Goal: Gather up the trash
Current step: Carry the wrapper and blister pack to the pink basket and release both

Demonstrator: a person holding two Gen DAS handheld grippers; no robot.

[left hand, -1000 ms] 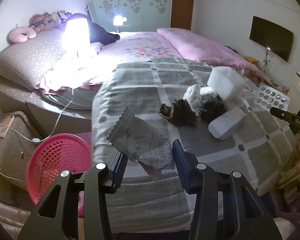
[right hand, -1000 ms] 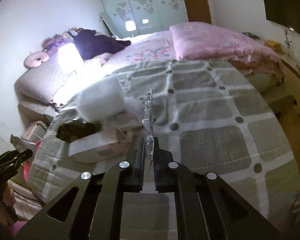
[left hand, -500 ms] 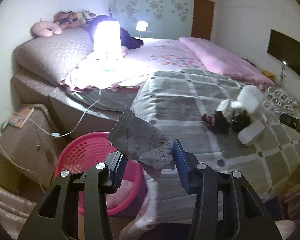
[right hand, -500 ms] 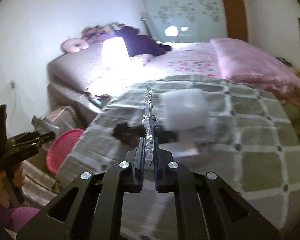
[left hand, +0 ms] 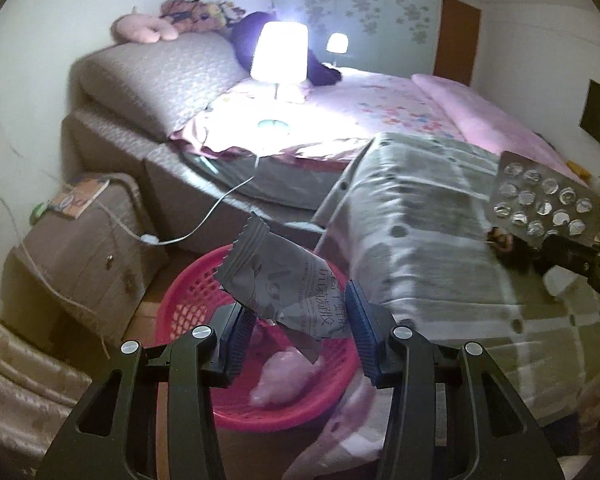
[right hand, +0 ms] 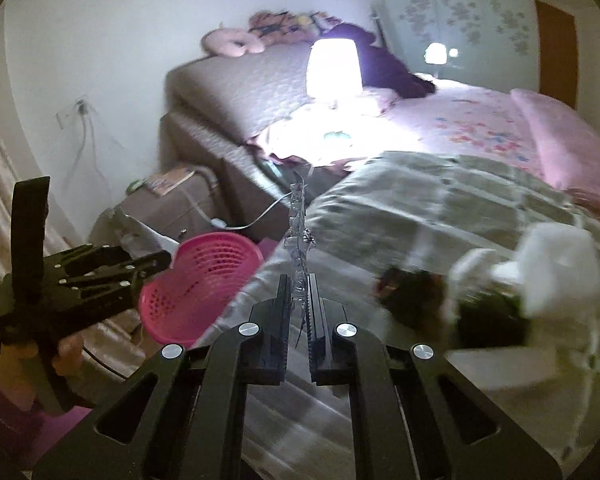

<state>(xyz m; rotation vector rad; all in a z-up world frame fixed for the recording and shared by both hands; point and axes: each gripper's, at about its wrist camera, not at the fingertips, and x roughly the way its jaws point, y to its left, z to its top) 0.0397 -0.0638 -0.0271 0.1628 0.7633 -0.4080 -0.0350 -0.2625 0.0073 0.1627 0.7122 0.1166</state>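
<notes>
My left gripper [left hand: 296,320] is shut on a crumpled grey snack wrapper [left hand: 284,280], which hangs over the pink mesh basket [left hand: 196,292] on the floor beside the bed. A pale pink scrap [left hand: 284,376] lies inside the basket. My right gripper [right hand: 299,300] is shut on a silver blister pack [right hand: 298,232], seen edge-on above the bed's corner. The same blister pack [left hand: 548,204] shows face-on at the right of the left wrist view. From the right wrist view the basket [right hand: 200,280] sits lower left, with the left gripper [right hand: 162,259] at its rim.
On the grey checked blanket [right hand: 440,208] remain a dark clump [right hand: 412,296] and white tissue and a box [right hand: 540,264]. A lit lamp [left hand: 279,52] stands on the bed, its cable trailing down. A brown box [left hand: 80,240] stands left of the basket.
Both grippers have swung left, from over the blanket toward the bedside. The basket now lies under the left gripper's wrapper. The blister pack has come closer to the left gripper.
</notes>
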